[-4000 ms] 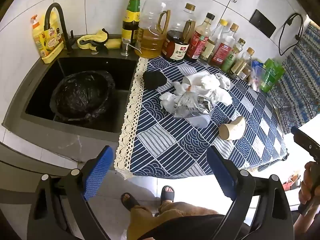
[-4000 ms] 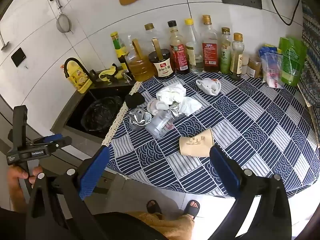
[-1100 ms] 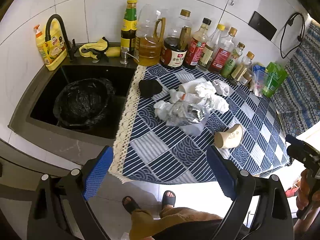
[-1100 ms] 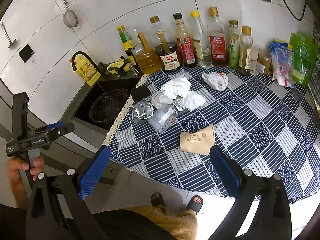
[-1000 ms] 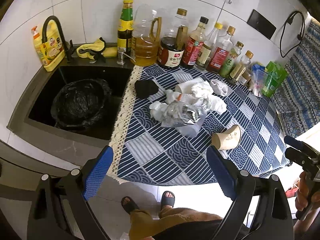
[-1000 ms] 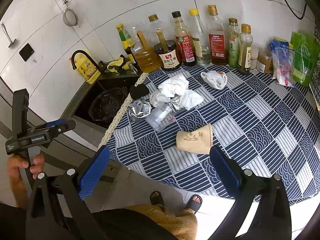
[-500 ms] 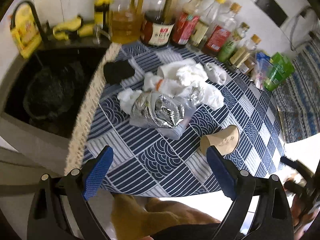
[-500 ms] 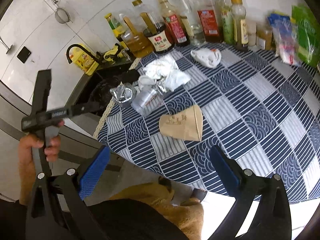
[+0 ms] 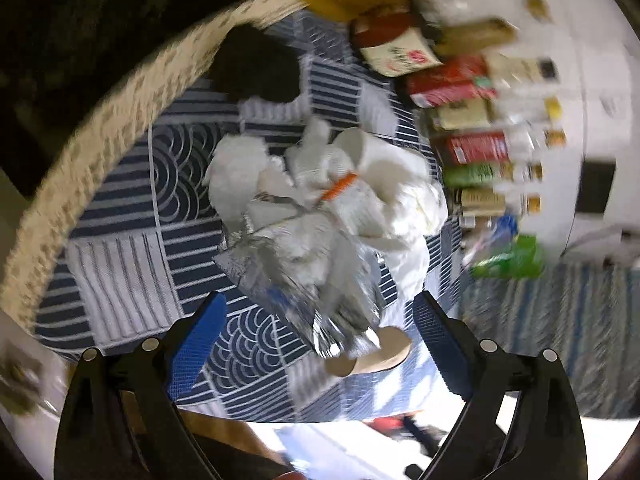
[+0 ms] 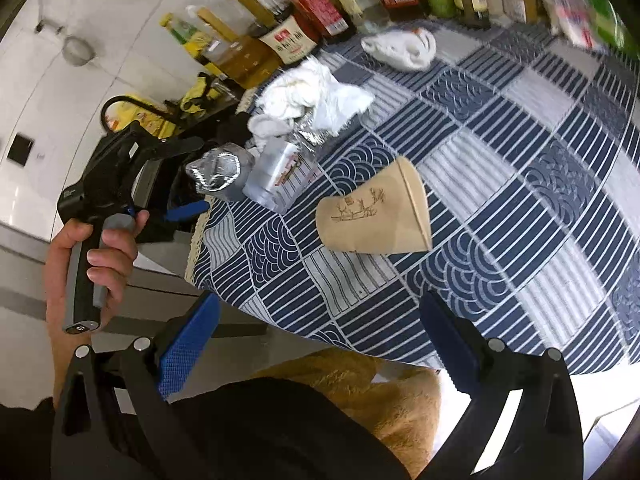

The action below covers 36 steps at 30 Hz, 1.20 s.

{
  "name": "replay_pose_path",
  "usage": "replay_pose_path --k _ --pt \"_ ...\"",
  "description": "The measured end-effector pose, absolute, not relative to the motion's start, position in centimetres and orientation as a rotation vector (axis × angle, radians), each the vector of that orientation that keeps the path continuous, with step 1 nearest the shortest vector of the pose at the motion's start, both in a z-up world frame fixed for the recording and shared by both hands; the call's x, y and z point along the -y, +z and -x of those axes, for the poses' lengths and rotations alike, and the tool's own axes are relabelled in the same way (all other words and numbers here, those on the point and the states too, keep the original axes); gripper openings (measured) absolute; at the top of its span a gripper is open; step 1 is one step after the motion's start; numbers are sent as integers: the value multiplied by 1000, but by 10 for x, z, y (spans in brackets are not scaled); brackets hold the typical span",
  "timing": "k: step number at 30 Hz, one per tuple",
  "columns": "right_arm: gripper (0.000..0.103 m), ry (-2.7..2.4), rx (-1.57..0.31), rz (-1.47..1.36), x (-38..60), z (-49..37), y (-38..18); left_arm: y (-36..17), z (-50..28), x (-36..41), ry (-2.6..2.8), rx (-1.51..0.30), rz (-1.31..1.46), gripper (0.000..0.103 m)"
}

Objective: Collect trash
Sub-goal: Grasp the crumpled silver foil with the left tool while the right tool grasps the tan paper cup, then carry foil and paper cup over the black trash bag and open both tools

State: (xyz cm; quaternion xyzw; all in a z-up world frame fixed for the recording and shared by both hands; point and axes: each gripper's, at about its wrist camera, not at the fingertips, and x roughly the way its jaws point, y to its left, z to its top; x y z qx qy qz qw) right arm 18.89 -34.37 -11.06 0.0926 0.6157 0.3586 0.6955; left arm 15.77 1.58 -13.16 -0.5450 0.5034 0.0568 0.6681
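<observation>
Since half a second earlier, the left gripper [image 9: 316, 334] had swung in low over the desk [image 9: 120, 272], so the trash pile [image 9: 320, 208] filled the left wrist view, which was blurred by motion. Its jaws stood wide apart with nothing between them, and the crumpled foil bag [image 9: 304, 280] lay just ahead of the gap. Behind the foil sat wadded white tissues [image 9: 380, 184], one piece with an orange band, and a black lump [image 9: 256, 68] lay beyond them near the lace edge of the checked cloth. A paper cup [image 9: 372, 356] lay on its side close to the right finger; what it held could not be told. Smeared bottles [image 9: 472, 148] lined the wall on the right. From the right wrist, the right gripper [image 10: 316, 344] hung off the desk edge, jaws likewise spread and empty. The brown paper cup [image 10: 376, 210] lay tipped over on the blue patterned cloth [image 10: 520, 200], mouth toward the right, apart from the pile. Farther back lay the foil bag [image 10: 218, 170], a clear plastic cup [image 10: 276, 178] on its side and the white tissues [image 10: 312, 96], touching one another; another white wad [image 10: 400, 46] sat alone near the sauce bottles [image 10: 316, 4]. A hand [image 10: 94, 264] gripped the left gripper's handle, its blue-padded fingers [image 10: 186, 211] beside the foil bag.
</observation>
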Motion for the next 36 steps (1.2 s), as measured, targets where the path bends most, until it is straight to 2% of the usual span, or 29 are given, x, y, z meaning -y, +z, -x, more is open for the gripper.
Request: replay_pose_path --k 9,10,11,18,27,36 --pt "99 673 -1522 -454 349 -203 -154 -173 -174 -33 142 -1152 1436 90" --pt "99 665 -1527 -472 350 -204 -155 -174 -177 -34 138 -1150 1441 88" --pt "99 658 -1529 -496 351 -207 -156 -175 -178 -35 131 -1146 1443 82" --pt "99 597 -1615 -738 355 -217 -177 -176 -181 -36 115 -1127 1446 76" --pt "99 409 -1647 -966 362 -239 -203 -161 -169 -46 48 -1106 1392 74" --pt "79 230 -1617 -952 358 -249 -211 -124 -142 -75 15 -1008 1280 74"
